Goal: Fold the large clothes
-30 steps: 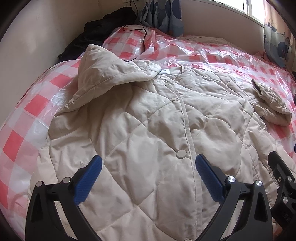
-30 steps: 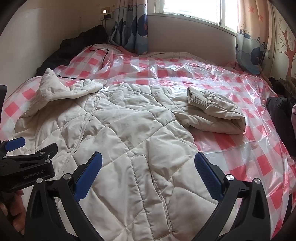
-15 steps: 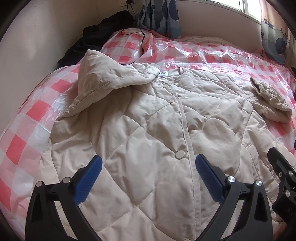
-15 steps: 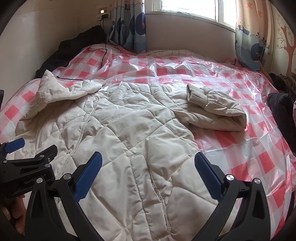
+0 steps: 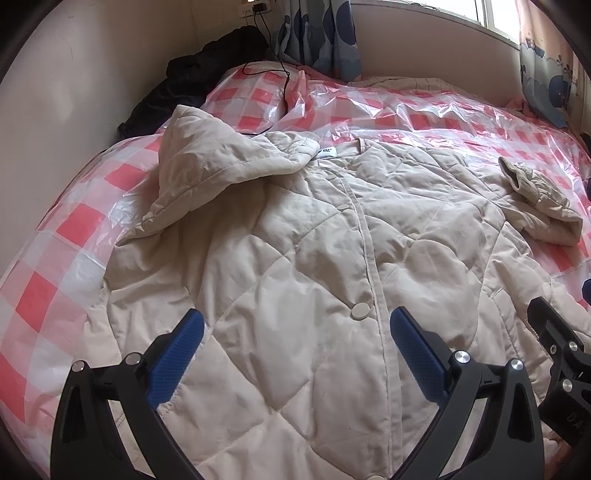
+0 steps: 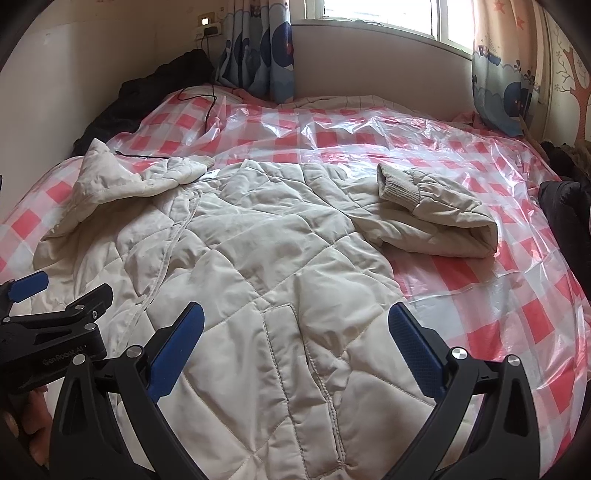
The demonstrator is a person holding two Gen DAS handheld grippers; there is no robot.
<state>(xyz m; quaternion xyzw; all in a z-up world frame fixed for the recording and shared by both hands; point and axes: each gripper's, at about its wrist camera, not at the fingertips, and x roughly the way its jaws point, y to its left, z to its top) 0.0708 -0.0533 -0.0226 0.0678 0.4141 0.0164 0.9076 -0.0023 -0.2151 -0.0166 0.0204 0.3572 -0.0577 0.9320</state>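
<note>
beige quilted padded jacket (image 5: 295, 258) flat, front up, on red-and-white checked plastic-covered bed (image 6: 480, 295) | left gripper (image 5: 295, 350) jaws apart above jacket | right gripper (image 6: 295, 343) jaws apart above jacket

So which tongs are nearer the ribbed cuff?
Right. The right tongs hover over the jacket's pocket side, below the cuff; the left tongs sit across the button placket, farther away.

One cream quilted padded jacket (image 5: 295, 258) lies on one bed covered in a red-and-white checked sheet under clear plastic (image 5: 424, 118), with two round cream snap buttons (image 5: 360, 311) visible down its front and one white neck label (image 5: 325, 151). Two patterned blue curtains (image 6: 258, 48) hang at the one window (image 6: 380, 14), and one black cable (image 6: 208, 107) trails over the bed. Two black two-finger grippers with blue pads show: the left gripper (image 5: 295, 354) and the right gripper (image 6: 295, 347), both spread wide.
</note>
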